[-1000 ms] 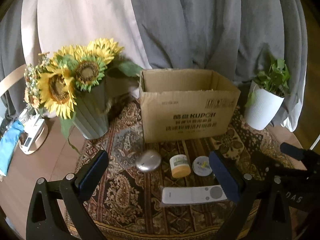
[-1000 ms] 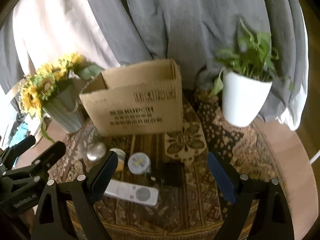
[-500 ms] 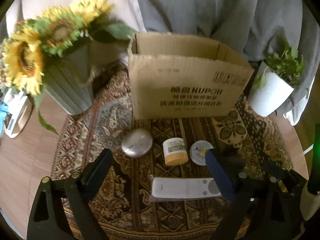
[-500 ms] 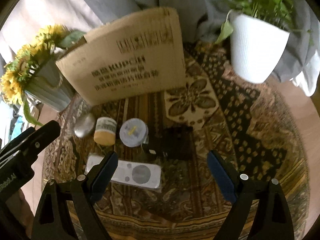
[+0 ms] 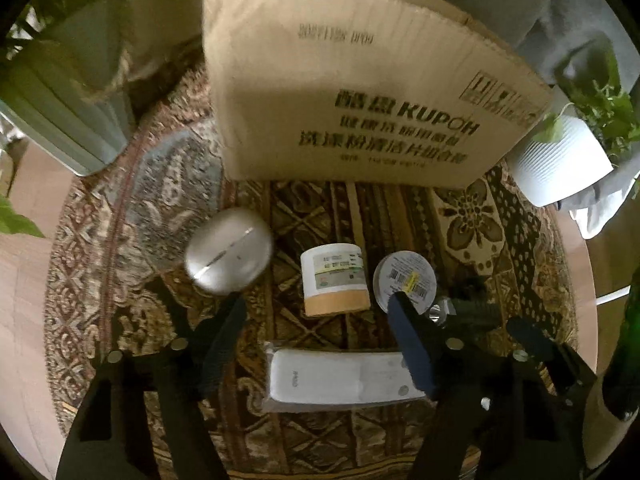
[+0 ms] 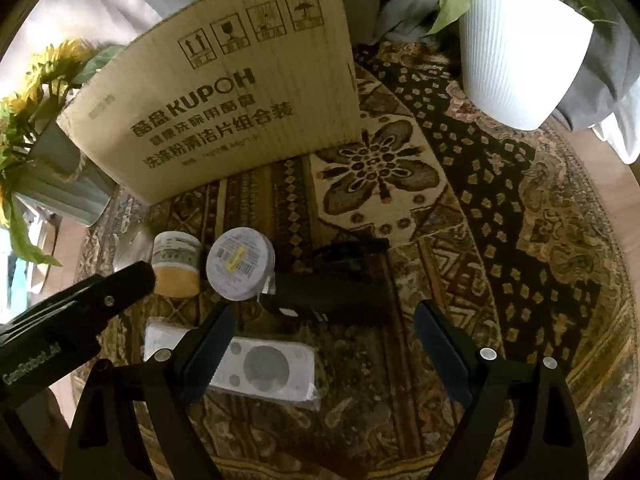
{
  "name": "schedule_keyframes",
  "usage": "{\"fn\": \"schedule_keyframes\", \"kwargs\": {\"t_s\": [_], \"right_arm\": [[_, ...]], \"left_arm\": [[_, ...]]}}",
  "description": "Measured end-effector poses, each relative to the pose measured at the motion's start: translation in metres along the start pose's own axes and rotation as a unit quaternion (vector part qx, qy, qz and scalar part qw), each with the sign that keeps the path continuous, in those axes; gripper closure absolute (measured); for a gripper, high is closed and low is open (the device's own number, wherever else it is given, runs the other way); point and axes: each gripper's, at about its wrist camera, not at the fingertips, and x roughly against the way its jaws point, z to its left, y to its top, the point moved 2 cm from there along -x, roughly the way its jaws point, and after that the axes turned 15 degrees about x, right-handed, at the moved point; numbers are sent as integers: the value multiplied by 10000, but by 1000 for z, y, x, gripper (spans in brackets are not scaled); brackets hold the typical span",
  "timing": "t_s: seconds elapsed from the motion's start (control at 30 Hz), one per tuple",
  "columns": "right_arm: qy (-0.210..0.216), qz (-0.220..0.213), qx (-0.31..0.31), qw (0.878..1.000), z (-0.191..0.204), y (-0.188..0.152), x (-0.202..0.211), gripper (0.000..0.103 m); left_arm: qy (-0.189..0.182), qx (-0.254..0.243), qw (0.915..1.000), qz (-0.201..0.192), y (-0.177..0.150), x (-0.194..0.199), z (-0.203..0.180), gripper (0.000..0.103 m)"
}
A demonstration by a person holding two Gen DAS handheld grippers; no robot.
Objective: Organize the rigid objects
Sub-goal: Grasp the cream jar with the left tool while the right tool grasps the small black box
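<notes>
Both of your grippers are empty with fingers spread apart; left gripper hangs low over the front of the rug, right gripper likewise, a little further right. Task items lie in a loose cluster on the rug just in front of the cardboard box: silver oval case at left; small jar with tan base, lying on its side, in the middle; round white tin touching or just beside the jar's right; black device to the right of the tin; white remote nearest you, in a clear wrapper. Key relation: the remote sits directly between and just ahead of the left fingers; its long axis runs left-right, across the line of approach, so the spread fingers bracket its ends, not its narrow width. Judgement: rotate the wrist roughly a quarter turn to close across the short side, or choose the jar, dead ahead of the left gripper. For the right gripper, the black device lies straight ahead, long axis also crosswise; the remote's round-button end sits under its left finger. The left gripper is nearer the case and jar; box opening not visible from here.
</notes>
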Motion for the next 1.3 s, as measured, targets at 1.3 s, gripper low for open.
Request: {"fn": "schedule_keyframes", "kwargs": {"t_s": [1.3], "right_arm": [[117,-146,126,9997,-7,0,-8,27]], "left_arm": [[-55,-22,10000,34,-10,-24,0,63]]}}
